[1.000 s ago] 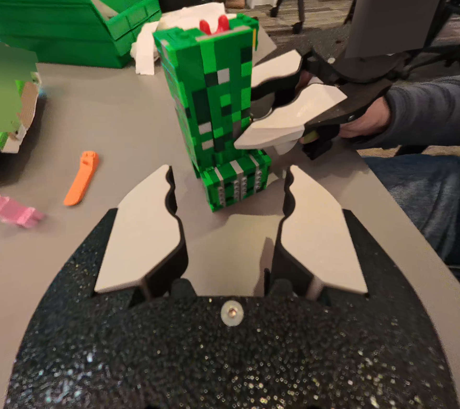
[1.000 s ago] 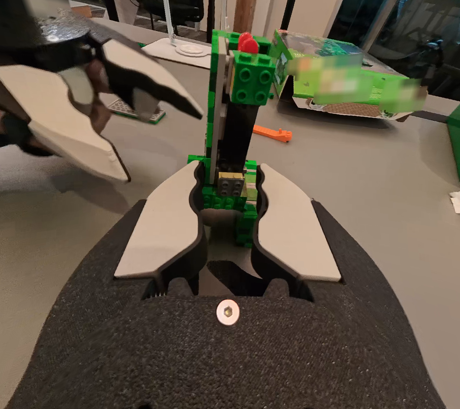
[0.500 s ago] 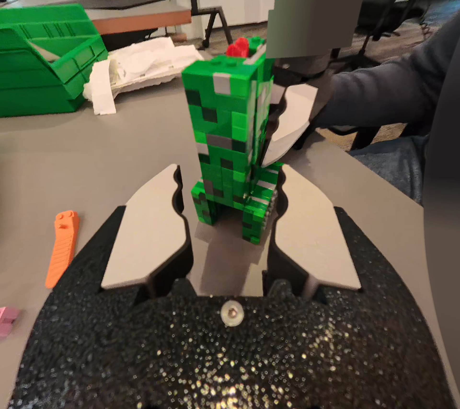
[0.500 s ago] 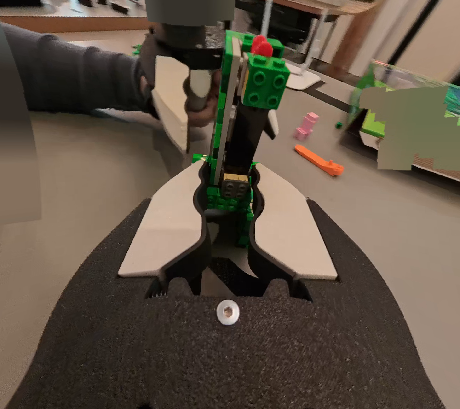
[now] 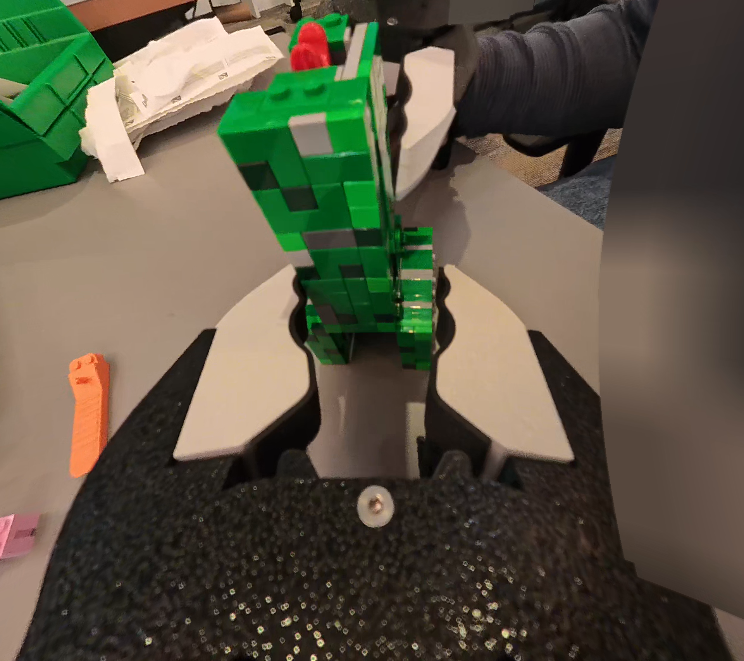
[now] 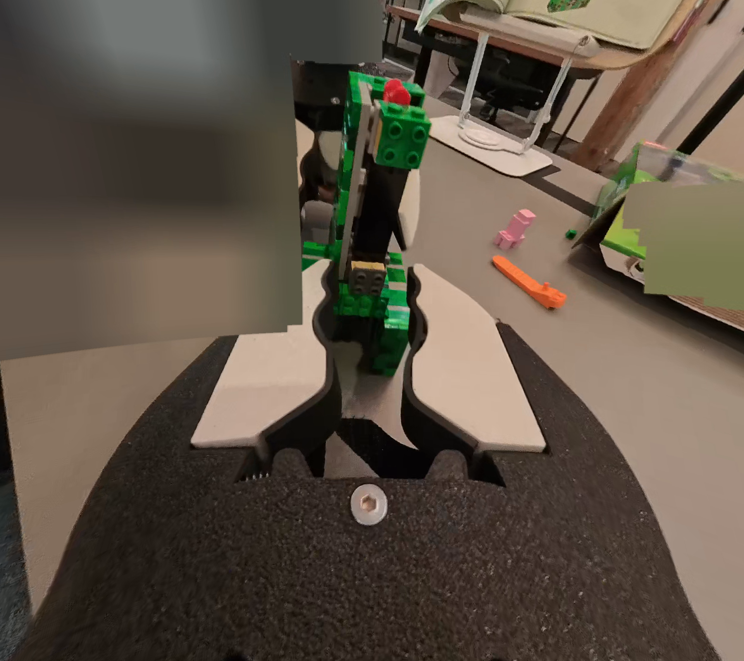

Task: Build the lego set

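**A:** Start big. What carries everything?

**B:** A grey worktop (image 5: 141, 259). A green bin (image 5: 36, 86) sits at its far left with crumpled white papers (image 5: 181, 66) beside it. The green brick figure (image 5: 322, 174) stands upright near the middle, between both claws. I cannot tell whether its feet rest on the surface or hang just above it.

**A:** And the claws?

**B:** The left claw (image 5: 368, 303) is partly closed around the figure's legs, with a pad against each flank. The right claw (image 6: 368, 291) comes in from the opposite side and pinches the same base across its narrower width, pads pressed on the green bricks.

**A:** How would you expect it to handle?

**B:** Light and stiff, I'd guess, with hard, glossy faces that could slip under smooth pads. It is tall and narrow, so likely top-heavy. It is made of pressed-together bricks, so a sideways pull may split it at a seam. The open back, with a black column and a thin grey plate, looks weakest.

**A:** Where should one grip it?

**B:** Low, on the solid leg block, as both do now. I would not grip the red piece (image 5: 308, 46) on top.

**A:** Anything smaller around?

**B:** An orange pry tool (image 5: 88, 412) lies well to the left, and a small pink brick animal (image 6: 515, 229) stands apart.
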### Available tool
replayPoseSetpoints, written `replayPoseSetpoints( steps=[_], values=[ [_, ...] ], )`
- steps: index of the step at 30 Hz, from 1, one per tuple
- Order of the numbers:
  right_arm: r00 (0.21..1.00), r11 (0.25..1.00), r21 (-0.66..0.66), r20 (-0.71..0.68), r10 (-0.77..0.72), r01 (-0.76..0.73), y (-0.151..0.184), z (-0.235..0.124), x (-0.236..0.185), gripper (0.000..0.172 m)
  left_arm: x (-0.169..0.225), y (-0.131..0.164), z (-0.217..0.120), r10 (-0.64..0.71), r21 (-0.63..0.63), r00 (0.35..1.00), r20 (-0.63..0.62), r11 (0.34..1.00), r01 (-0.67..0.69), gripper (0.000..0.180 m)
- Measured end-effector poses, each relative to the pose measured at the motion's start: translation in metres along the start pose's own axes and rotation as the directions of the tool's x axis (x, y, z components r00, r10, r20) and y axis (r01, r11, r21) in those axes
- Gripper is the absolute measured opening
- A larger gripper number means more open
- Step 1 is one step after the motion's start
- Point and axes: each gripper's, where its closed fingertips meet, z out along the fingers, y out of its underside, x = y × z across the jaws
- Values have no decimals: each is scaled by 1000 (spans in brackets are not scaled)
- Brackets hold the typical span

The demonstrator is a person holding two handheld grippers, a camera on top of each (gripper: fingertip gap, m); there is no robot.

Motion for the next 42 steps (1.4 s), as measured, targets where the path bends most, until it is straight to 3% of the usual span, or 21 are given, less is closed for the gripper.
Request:
replayPoseSetpoints(
  steps=[10, 13, 28, 30, 35, 42],
  values=[
    [999, 999, -36, 49, 17, -15, 10, 2, -1, 30, -5, -7, -14, -55, 121, 998, -32, 991, 58, 44],
    [998, 999, -32, 54, 15, -14, 10, 3, -2, 21, -8, -7, -13, -56, 127, 998, -7, 990, 56, 36],
    [1000, 999, -40, -25, 19, -20, 8, 8, -7, 16, -7, -7, -14, -79, 142, 997, 24, 987, 75, 35],
    [1000, 999, -35, 2, 24, -24, 8, 8, -9, 22, -7, -7, -14, -84, 141, 996, 23, 987, 80, 35],
    [996, 996, -11, 31, 85, -84, 2, 17, -9, 64, -7, -6, -14, -100, 138, 994, 34, 986, 94, 35],
    [999, 998, -30, -8, 48, -49, 0, 34, -10, 47, -6, -6, -15, -122, 137, 990, 70, 984, 112, 35]
  ],
)
